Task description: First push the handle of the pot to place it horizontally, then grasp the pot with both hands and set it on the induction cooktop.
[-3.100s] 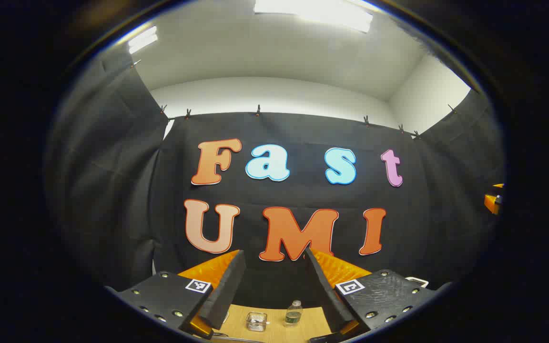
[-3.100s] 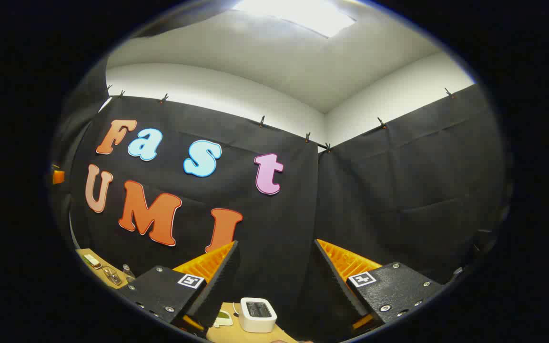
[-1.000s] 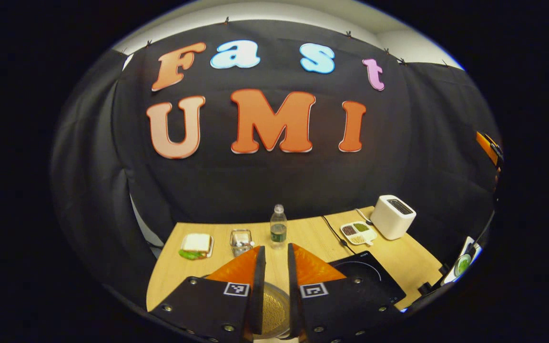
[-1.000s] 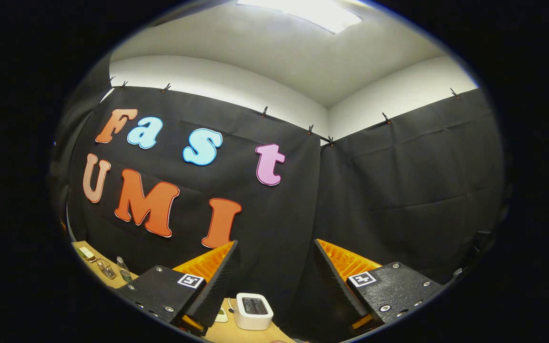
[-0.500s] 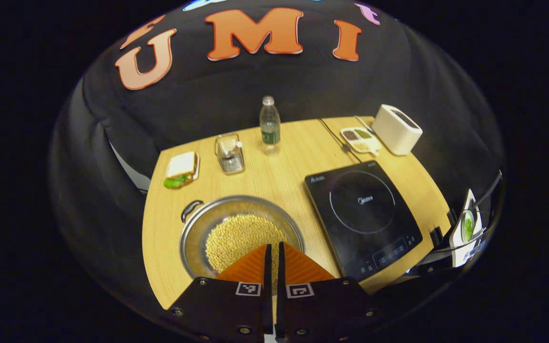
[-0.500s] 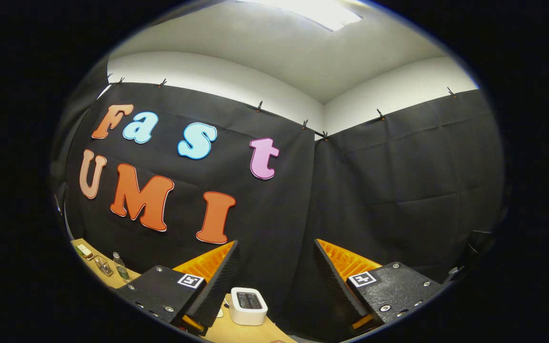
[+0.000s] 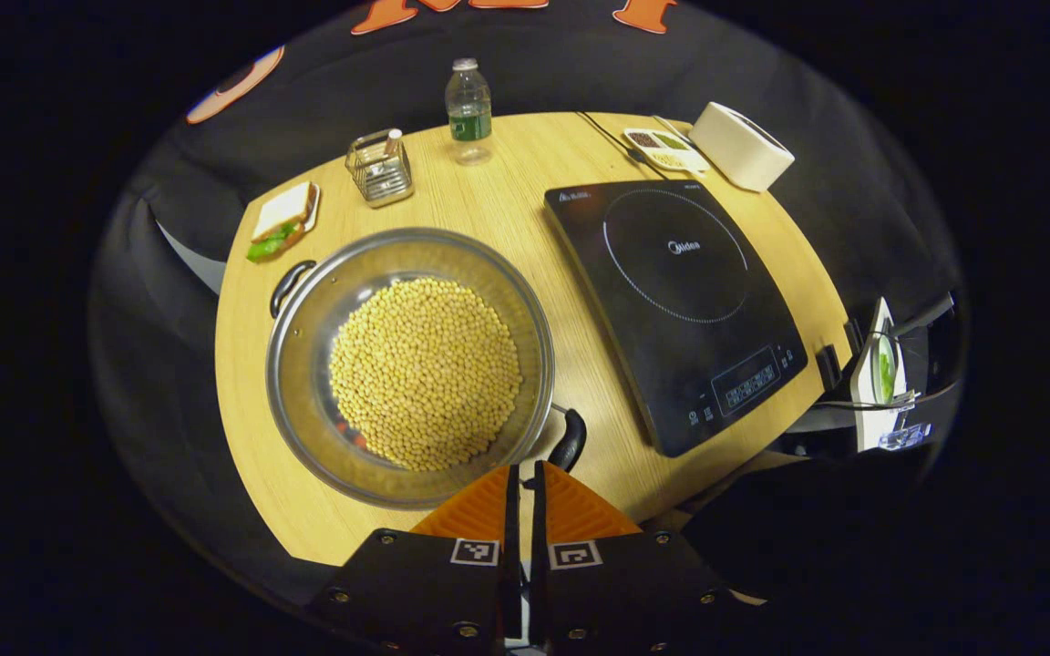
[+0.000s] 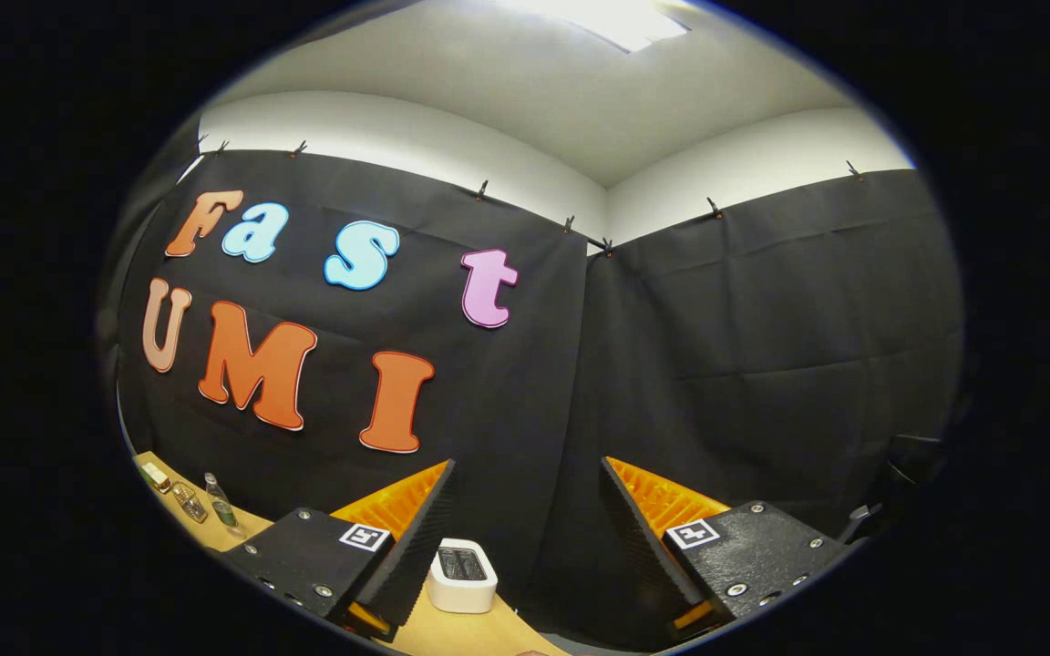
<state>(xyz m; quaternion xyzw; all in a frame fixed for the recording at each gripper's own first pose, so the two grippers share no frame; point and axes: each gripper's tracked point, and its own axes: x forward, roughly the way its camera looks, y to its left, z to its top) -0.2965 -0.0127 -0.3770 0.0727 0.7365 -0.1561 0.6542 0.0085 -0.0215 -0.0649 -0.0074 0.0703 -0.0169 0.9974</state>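
- Wooden table (image 7: 507,196) stands against the black cloth booth wall, seen from above in the left gripper view.
- Left tool (image 7: 521,474) points steeply down at the table, fingers closed together on nothing, tips just beside the pot's near handle (image 7: 570,437).
- Right tool (image 8: 525,510) is held level toward the wall, fingers wide apart and empty.
- Steel pot (image 7: 306,364), full of yellow beans (image 7: 425,369), sits on the table left of the induction cooktop (image 7: 680,301), apart from it.
- Far handle (image 7: 288,284) points to the table's back left.
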